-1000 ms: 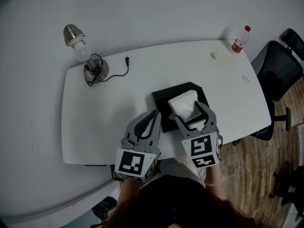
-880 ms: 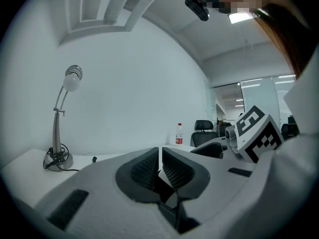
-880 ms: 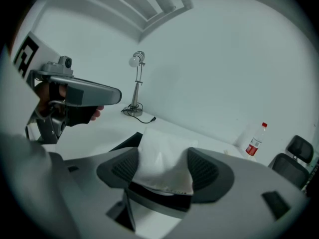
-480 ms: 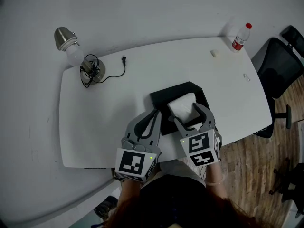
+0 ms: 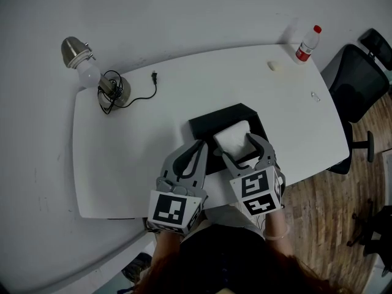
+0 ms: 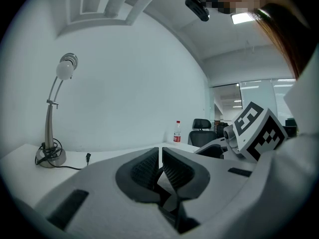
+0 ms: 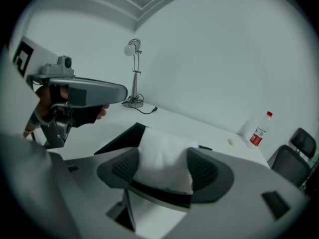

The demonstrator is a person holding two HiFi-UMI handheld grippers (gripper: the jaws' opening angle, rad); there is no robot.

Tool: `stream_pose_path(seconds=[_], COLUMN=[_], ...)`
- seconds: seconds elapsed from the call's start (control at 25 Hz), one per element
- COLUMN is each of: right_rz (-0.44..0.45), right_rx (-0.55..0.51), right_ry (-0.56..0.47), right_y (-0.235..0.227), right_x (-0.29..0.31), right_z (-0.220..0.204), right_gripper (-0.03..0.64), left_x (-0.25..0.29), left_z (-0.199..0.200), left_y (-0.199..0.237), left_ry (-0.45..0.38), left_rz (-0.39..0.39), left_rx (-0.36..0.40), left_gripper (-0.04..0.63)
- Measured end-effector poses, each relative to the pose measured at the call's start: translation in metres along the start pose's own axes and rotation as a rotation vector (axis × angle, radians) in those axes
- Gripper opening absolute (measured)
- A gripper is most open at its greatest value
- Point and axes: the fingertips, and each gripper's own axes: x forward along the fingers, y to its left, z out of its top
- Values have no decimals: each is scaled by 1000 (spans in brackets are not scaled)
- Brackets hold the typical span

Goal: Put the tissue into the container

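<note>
A black open container (image 5: 205, 125) lies on the white table (image 5: 122, 146) near its front edge. My right gripper (image 5: 237, 146) is shut on a white tissue pack (image 5: 231, 136) and holds it over the container's near right part. In the right gripper view the tissue (image 7: 162, 151) sits squeezed between both pads, with the black container (image 7: 117, 139) beyond and below it. My left gripper (image 5: 196, 147) is just left of it at the container's near left corner, jaws shut with nothing between them. The left gripper (image 6: 160, 164) view shows the same.
A desk lamp (image 5: 81, 65) with a coiled cable and loose plug (image 5: 153, 76) stands at the far left. A red-capped bottle (image 5: 305, 41) and a small white object (image 5: 273, 66) sit at the far right corner. A black office chair (image 5: 356, 77) is beside the table's right end.
The head view has drifted, so the table sits slightly further left. The right gripper still holds the tissue over the container, drawn a little nearer. The left gripper has not moved.
</note>
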Motion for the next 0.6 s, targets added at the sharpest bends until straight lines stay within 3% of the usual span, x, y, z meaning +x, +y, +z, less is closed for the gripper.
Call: stream_pose_path(seconds=[0.6], right_rz=[36], right_rx=[32], right_ry=[76], right_y=[7], right_x=[14], right_z=[-11], right_gripper=[325], left_x=[-6], left_z=[-5], left_y=[8], left_ry=[5], left_rz=[22], left_rx=[-13], left_gripper=[41])
